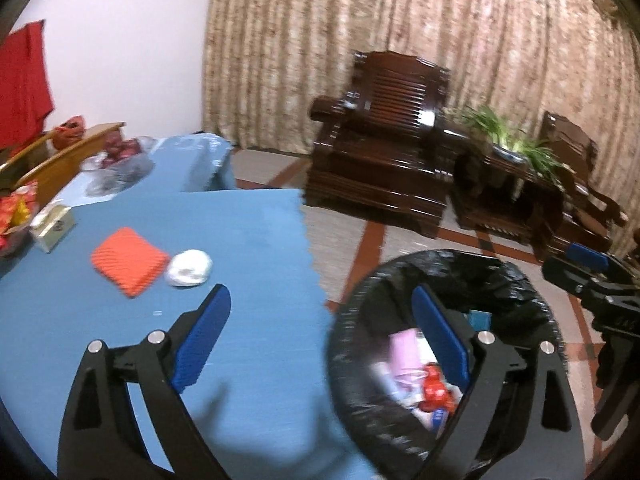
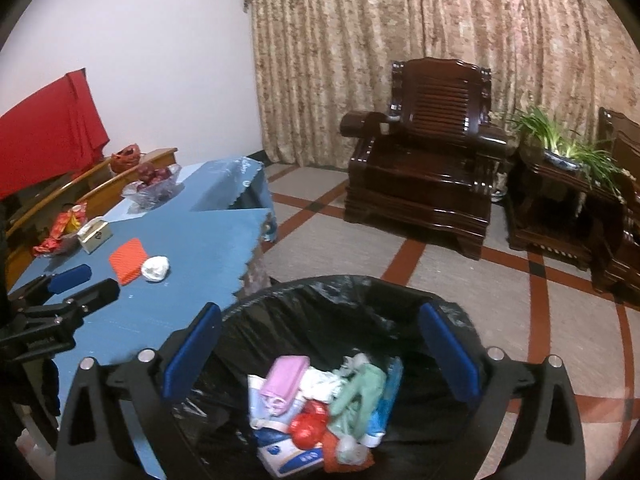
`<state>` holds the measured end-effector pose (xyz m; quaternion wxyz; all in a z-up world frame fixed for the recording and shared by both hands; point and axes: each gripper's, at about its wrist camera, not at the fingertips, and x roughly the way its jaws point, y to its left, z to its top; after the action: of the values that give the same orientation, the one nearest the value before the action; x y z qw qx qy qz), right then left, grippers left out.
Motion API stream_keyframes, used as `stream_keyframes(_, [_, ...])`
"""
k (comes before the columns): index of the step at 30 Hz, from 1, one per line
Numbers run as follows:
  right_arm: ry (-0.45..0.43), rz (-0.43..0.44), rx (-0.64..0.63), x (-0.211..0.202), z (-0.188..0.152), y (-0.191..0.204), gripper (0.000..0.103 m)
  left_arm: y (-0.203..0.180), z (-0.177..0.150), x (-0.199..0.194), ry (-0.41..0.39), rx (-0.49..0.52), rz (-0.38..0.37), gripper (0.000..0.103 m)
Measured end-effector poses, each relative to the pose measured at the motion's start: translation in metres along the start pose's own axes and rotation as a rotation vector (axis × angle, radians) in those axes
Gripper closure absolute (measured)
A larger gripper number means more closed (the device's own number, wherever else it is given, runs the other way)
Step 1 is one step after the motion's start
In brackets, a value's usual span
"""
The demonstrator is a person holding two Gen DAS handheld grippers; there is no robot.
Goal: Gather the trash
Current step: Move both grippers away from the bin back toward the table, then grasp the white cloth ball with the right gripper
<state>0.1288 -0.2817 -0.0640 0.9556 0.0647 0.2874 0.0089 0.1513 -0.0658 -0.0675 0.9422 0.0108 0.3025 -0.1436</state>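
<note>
The blue-clothed surface (image 2: 188, 248) fills my left side, and the trash bin (image 2: 320, 304), lined with a black bag, stands on the floor against its scalloped edge. My right hand-held gripper (image 2: 320, 356) hangs over the bin, tilted downward, its 2 blue fingers (image 2: 450, 354) spread wide with nothing between them; below the gap lies the heap of trash (image 2: 320, 408): a pink mask, a pale green glove, a red wrapper, a blue and white packet. My left hand-held gripper (image 1: 320, 340) straddles the line between surface and bin, also angled down, jaws wide apart and empty, 1 finger over the cloth and the other over the bin's mouth. On the surface ahead of it sit an orange pad (image 1: 129, 260) and, touching its right corner, a crumpled white tissue (image 1: 189, 267), with a small tissue box (image 1: 52, 227) further back
</note>
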Motion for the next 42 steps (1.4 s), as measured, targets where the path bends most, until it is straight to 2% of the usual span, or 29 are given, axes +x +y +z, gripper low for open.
stream_keyframes(11, [-0.015, 0.084, -0.044, 0.026, 0.01, 0.061, 0.006, 0.08, -0.004, -0.025, -0.021, -0.066, 0.173, 0.013])
stream_keyframes(19, [-0.012, 0.133, -0.084, 0.053, 0.019, 0.104, 0.006, 0.124, -0.007, -0.027, -0.022, -0.097, 0.252, 0.013])
stream_keyframes(29, [-0.016, 0.17, -0.104, 0.1, 0.033, 0.15, 0.006, 0.168, -0.003, -0.001, -0.009, -0.135, 0.311, 0.013])
stream_keyframes(42, [0.098, 0.226, -0.168, 0.201, 0.026, 0.227, 0.006, 0.243, 0.001, 0.046, 0.035, -0.185, 0.405, 0.014])
